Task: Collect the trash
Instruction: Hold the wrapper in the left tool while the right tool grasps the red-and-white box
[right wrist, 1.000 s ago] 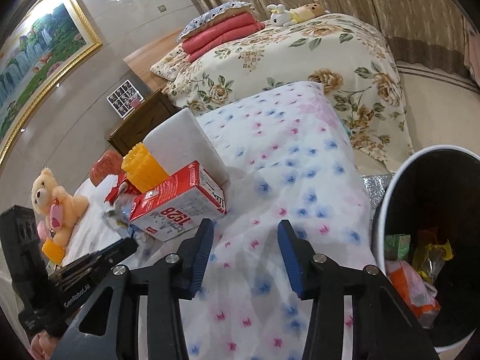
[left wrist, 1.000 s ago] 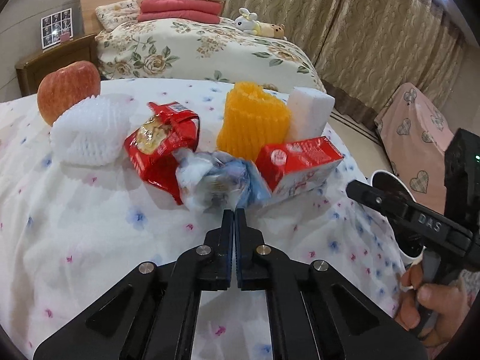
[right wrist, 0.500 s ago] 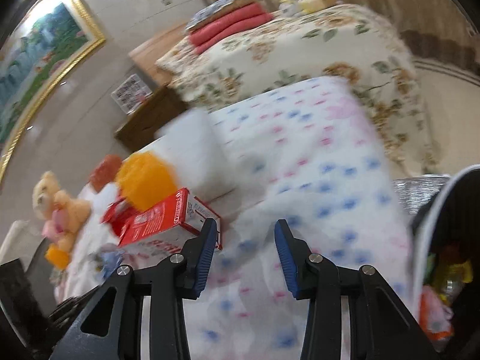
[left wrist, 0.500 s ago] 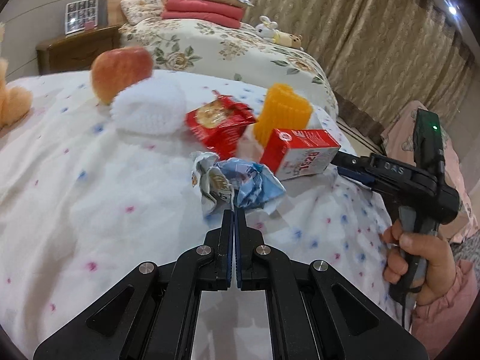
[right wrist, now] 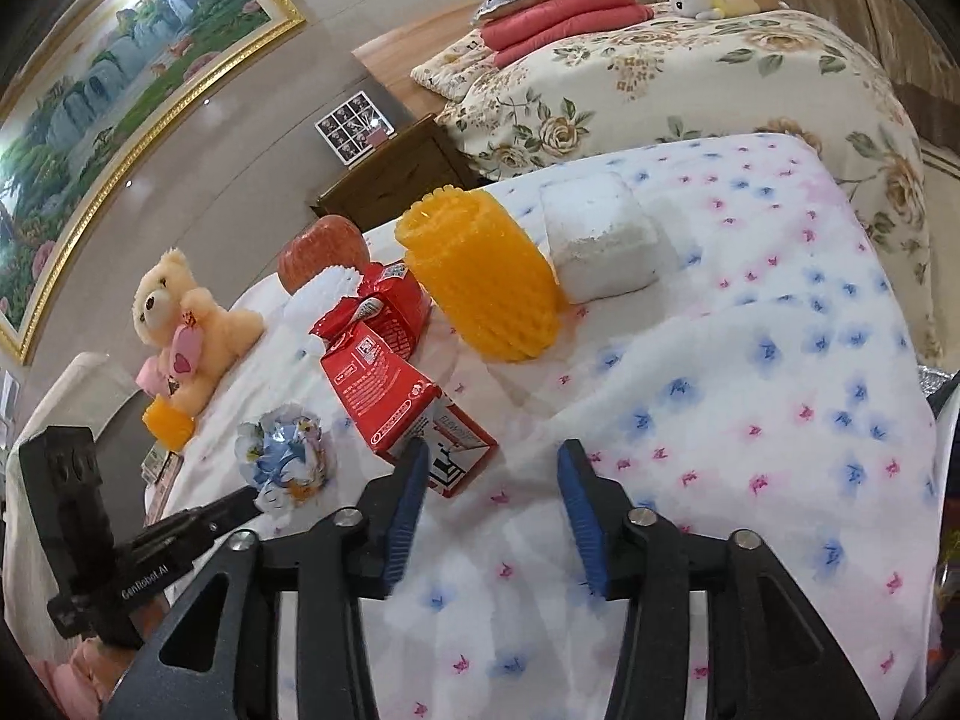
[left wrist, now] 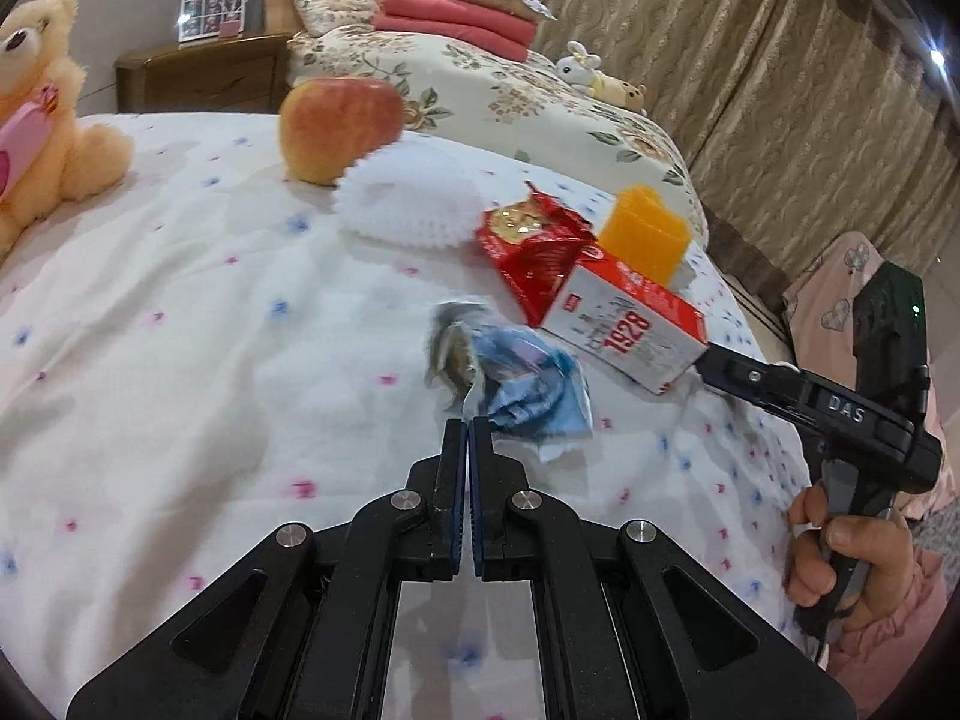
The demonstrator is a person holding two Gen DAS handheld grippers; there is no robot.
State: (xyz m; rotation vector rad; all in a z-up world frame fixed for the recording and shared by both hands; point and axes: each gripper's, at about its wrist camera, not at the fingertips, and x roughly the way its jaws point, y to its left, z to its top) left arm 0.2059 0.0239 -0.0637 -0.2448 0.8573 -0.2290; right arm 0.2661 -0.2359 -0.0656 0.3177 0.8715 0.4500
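Floral bed quilt carries a light, stiff red carton just ahead-left of the wide-open right hand-held gripper, best pinched across its end, while the closed left hand-held gripper nears a soft crumpled wrapper.

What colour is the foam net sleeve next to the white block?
Orange foam net sleeve, clearest in the right wrist view, beside the white block.

red carton tipped on side | blue-white wrapper crumpled beside it
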